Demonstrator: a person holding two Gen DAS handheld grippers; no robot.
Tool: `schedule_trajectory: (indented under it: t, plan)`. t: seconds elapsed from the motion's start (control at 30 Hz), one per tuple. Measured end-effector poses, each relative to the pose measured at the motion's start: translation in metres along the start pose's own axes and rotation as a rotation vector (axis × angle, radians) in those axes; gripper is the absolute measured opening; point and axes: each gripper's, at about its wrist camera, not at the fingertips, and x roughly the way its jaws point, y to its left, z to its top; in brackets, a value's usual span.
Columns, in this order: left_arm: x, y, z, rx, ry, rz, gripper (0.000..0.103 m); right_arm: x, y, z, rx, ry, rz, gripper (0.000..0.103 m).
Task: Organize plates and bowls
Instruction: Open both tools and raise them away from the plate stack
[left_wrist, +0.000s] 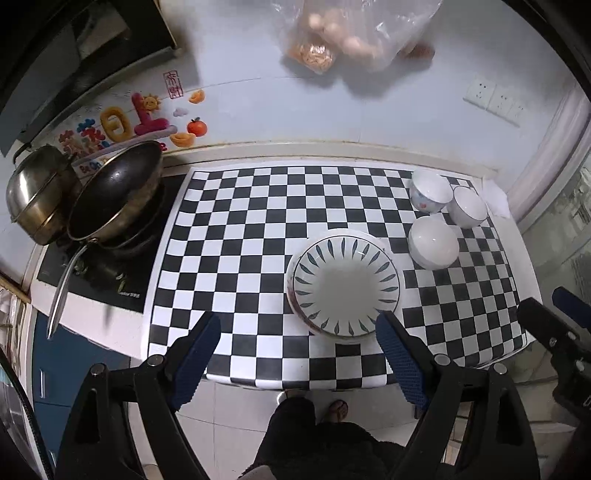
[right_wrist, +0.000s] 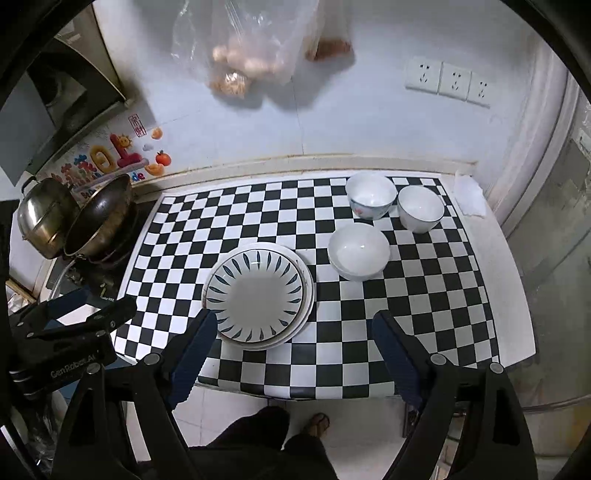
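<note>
Above the near edge of the checkered black-and-white tabletop (right_wrist: 369, 332), both grippers' jaws are held wide, nothing between them. The stacked leaf-patterned white plates (right_wrist: 258, 295) lie empty near the front; three empty white bowls (right_wrist: 358, 251) are grouped beyond. Three wall sockets (right_wrist: 447, 81) are shown fully only by the right view.

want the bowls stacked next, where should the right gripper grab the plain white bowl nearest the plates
Take the plain white bowl by its rim, from above: it stands upright and open-mouthed, so one finger can go inside and one outside. Pick the near-right edge, away from the plate stack and the two bowls behind.
</note>
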Motion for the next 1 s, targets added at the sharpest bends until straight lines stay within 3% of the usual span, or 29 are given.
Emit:
schedule_trajectory:
  t: [0.27,0.5,0.73,0.83,1.0]
  plan:
    - [-0.024,0.005,-0.005,-0.016,-0.022,-0.022,0.086,-0.026,0.001,-0.005,-0.001,-0.017,0.009,0.089]
    - [-0.013,0.002,0.015,-0.003,-0.028,-0.026,0.086,-0.011,-0.005,0.003,0.039,0.017,0.054,0.089]
    - [0.064,-0.022,0.072,0.056,0.075,-0.140,0.086,0.046,-0.058,0.034,0.190,0.054,0.018,0.089]
    - [0.101,-0.041,0.100,0.083,0.116,-0.219,0.086,0.087,-0.091,0.051,0.265,0.078,-0.031,0.089]
    - [0.171,-0.086,0.138,0.167,0.225,-0.305,0.081,0.164,-0.140,0.069,0.391,0.168,-0.033,0.088]
